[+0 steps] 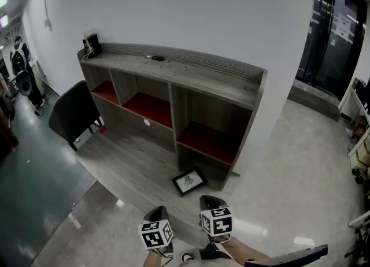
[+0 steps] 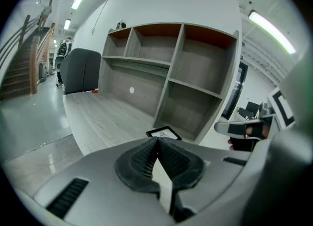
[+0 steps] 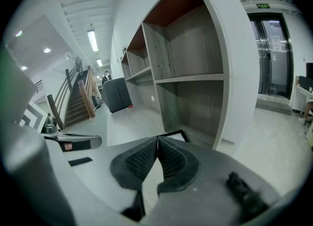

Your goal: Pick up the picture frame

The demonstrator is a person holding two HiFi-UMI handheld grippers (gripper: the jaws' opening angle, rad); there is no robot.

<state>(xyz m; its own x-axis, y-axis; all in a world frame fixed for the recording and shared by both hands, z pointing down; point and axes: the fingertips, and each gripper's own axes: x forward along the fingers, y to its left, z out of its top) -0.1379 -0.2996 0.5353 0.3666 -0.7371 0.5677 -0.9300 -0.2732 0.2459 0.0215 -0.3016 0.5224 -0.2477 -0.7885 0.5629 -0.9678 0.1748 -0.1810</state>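
Observation:
A small black picture frame (image 1: 189, 181) with a white print lies flat on the wooden platform in front of the shelf unit's right bay. The left gripper view shows the frame (image 2: 164, 133) just past the jaw tips; in the right gripper view only an edge of the frame (image 3: 177, 134) peeks out behind the jaws. My left gripper (image 1: 159, 212) and right gripper (image 1: 209, 202) hang side by side above the floor, nearer me than the frame. Both are shut with nothing between the pads (image 2: 146, 159) (image 3: 139, 161).
A grey wooden shelf unit (image 1: 173, 95) with red-lined compartments stands against the white wall, with small items on top. A dark chair (image 1: 72, 112) sits at its left end. Glass doors (image 1: 338, 34) are at far right; a staircase (image 2: 22, 68) lies beyond on the left.

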